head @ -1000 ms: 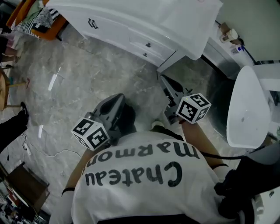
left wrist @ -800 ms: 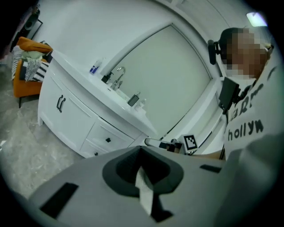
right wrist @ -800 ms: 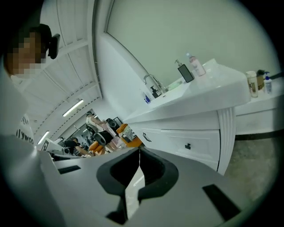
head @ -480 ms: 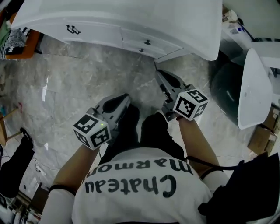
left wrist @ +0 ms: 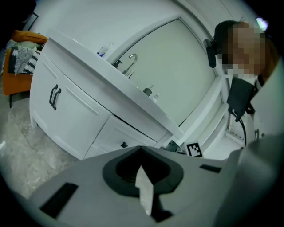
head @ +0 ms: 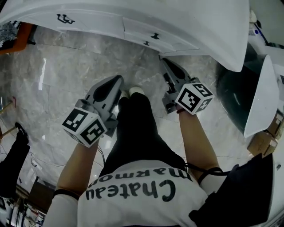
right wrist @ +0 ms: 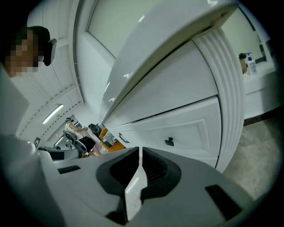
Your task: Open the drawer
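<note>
Floor (head: pixel 66 75): grey marble, underfoot.
Cabinet (head: pixel 133 13): white, standing on the floor, directly ahead of the person.
Drawer (right wrist: pixel 177 133): white panelled front, fully closed, flush in the cabinet face, ahead of the right gripper and not touched.
Left gripper (left wrist: pixel 141 150): clenched, nothing between its jaws, held above the floor, short of the cabinet.
Right gripper (right wrist: pixel 140 153): clenched, empty, nearer the cabinet.
Knob (right wrist: pixel 169 142): small, dark, centred on the drawer.

The drawer (head: pixel 138 32) is white with a black knob (head: pixel 155 36), the floor (head: pixel 66 84) grey-veined marble.
</note>
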Motion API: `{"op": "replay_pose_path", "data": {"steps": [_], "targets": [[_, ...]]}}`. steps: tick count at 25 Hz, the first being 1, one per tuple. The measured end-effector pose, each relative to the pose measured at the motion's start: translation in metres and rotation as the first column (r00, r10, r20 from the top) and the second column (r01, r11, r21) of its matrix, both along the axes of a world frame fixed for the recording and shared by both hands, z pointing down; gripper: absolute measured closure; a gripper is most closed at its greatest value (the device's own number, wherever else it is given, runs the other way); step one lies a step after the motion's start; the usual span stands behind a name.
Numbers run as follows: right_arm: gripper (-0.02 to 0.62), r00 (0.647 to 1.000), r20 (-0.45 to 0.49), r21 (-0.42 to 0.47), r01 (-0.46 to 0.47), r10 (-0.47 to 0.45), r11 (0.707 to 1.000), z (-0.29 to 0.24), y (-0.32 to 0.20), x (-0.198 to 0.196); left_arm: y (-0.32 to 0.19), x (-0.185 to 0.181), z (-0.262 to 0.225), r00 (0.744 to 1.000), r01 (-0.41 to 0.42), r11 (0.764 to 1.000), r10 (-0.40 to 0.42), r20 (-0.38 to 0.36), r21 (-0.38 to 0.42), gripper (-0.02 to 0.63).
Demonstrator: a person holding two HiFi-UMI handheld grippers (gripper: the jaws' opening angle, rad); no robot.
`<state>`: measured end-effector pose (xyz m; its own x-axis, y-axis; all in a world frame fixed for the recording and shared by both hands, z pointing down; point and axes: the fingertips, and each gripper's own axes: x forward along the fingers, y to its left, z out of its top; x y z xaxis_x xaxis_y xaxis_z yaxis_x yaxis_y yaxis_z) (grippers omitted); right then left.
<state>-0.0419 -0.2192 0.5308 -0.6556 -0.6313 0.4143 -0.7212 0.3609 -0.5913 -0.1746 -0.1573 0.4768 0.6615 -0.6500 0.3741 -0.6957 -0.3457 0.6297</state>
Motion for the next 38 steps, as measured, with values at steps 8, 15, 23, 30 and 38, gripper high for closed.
{"op": "replay_pose_path", "data": {"steps": [8,15,23,30,38], "targets": [[0.509,0.999,0.031,0.000,-0.009,0.009,1.000,0.042,-0.037,-0.014,-0.003,-0.016,0.035,0.996,0.084,0.996,-0.084,0.020,-0.029,0.601],[0.440,0.989,-0.019,-0.007,-0.145,0.145,0.989,0.085,-0.068,-0.010,-0.007,-0.023,0.067,0.996,0.083,0.996,-0.082,0.028,-0.038,0.601],[0.377,0.963,-0.096,0.011,-0.254,0.254,0.967,0.102,-0.093,-0.002,-0.015,-0.018,0.082,0.999,0.044,0.999,-0.043,0.014,-0.026,0.601],[0.417,0.904,-0.225,-0.032,-0.381,0.364,0.924,0.111,-0.104,0.001,-0.006,-0.027,0.082,0.999,0.046,0.997,-0.047,-0.006,-0.060,0.601],[0.448,0.797,-0.442,-0.097,-0.499,0.412,0.861,0.116,-0.107,0.001,0.009,-0.050,0.033,0.997,0.078,0.992,-0.078,0.006,-0.104,0.601]]}}
